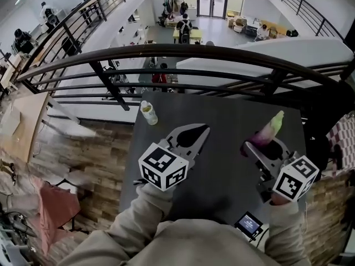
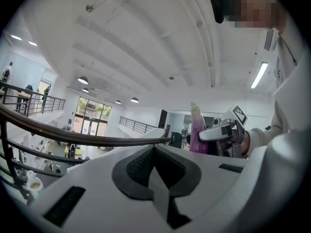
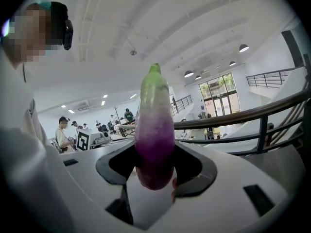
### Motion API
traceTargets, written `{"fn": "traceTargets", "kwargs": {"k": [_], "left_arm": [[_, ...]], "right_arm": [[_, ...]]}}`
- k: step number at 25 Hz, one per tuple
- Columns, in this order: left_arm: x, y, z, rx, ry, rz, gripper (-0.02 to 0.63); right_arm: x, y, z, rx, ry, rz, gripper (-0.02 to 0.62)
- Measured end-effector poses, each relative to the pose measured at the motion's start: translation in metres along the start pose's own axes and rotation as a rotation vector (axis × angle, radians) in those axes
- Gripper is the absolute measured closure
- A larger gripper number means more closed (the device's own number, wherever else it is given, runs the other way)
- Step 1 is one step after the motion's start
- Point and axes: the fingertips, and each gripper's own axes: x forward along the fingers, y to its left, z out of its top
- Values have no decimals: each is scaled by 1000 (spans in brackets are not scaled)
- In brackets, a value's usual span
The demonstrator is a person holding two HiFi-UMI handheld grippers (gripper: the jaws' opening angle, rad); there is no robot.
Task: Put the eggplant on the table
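My right gripper (image 1: 262,144) is shut on the eggplant (image 1: 270,127), a purple body with a pale green tip, and holds it above the dark grey table (image 1: 222,182). In the right gripper view the eggplant (image 3: 154,130) stands upright between the jaws of the right gripper (image 3: 155,174), its purple end low in the grip. My left gripper (image 1: 201,131) hovers over the table's middle, shut and holding nothing. The left gripper view shows its pads (image 2: 141,165) closed together, with the eggplant (image 2: 196,129) in the other gripper off to the right.
A small bottle with a yellowish cap (image 1: 148,113) stands near the table's far left corner. A small device with a lit screen (image 1: 249,224) lies at the near edge. A dark railing (image 1: 188,53) runs just beyond the table, above a drop to a lower floor.
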Motion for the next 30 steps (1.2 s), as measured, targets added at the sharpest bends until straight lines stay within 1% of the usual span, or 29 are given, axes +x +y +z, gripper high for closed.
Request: {"fn": "traceTargets", "kwargs": {"k": [2,6,9,11,13,15,20,22,25,27,30], "left_arm": [[4,-3,5,7,-14,-2,603],[6,-14,3,-6,1,-32,604],[5,-26,-1,-4,42,-83,604],[3,-26,-7,-2,59,-91,603],[1,-20,-11,-3,55,-83,603],[1,-18,-7,-2,38,-76,603],[7,-46,12,3,18,-98,603],[10,-51,0,-2,23,-123,603],[9,-51,-35,-12,27,-159,603],[9,-53,-42,-16,34,-175,603],[9,-62,-41,-21,45,-185,603]], "right_arm": [[0,-1,3,-2,-4,14,362],[-3,-2,8,12,-10,20,362],[-5,-4,5,15,6,25,362],[-3,-5,-3,15,13,25,362],[2,-7,-10,13,13,22,362],[4,-7,-13,9,14,23,362],[-18,-9,-7,12,26,12,362],[-19,-13,-21,16,30,6,361],[-13,-21,-55,25,36,-3,362],[-16,-23,-61,35,39,-11,362],[-24,-22,-62,43,42,-16,361]]}}
